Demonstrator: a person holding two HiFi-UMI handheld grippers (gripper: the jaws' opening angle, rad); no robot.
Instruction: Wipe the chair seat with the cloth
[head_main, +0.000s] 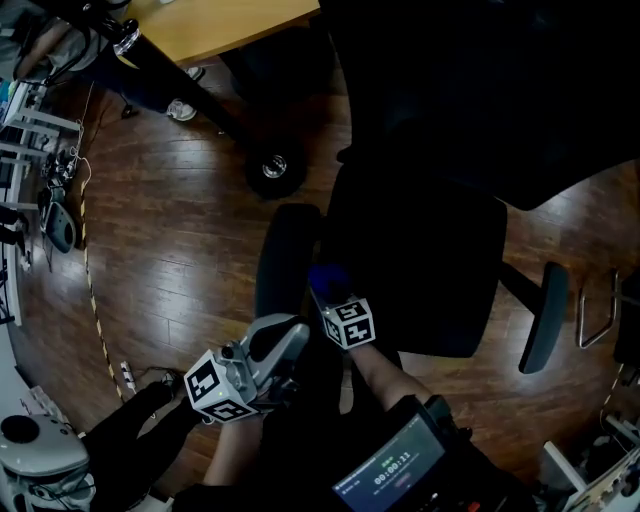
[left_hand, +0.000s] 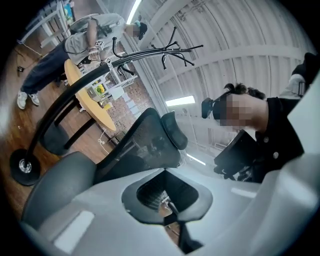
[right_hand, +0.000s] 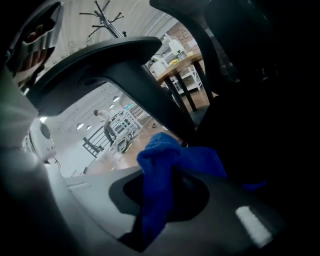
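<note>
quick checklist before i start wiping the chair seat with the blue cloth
1. Cloth gripped: ok. The right hand-held gripper is shut on the blue cloth.
2. Cloth at the chair seat: ok. It sits at the seat's edge, beside the armrest.
3. Cloth touching the seat: cannot tell, too dark.
4. Left hand-held gripper out of the way: ok. Its jaws are together and empty, and it is off the seat.
5. Seat free of items: cannot tell, the surface is too dark.

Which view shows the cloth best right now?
Right gripper view: the blue cloth sits large and central, pinched in the right tool. Head view shows only a small blue patch at the seat edge; left gripper view shows none.
</note>
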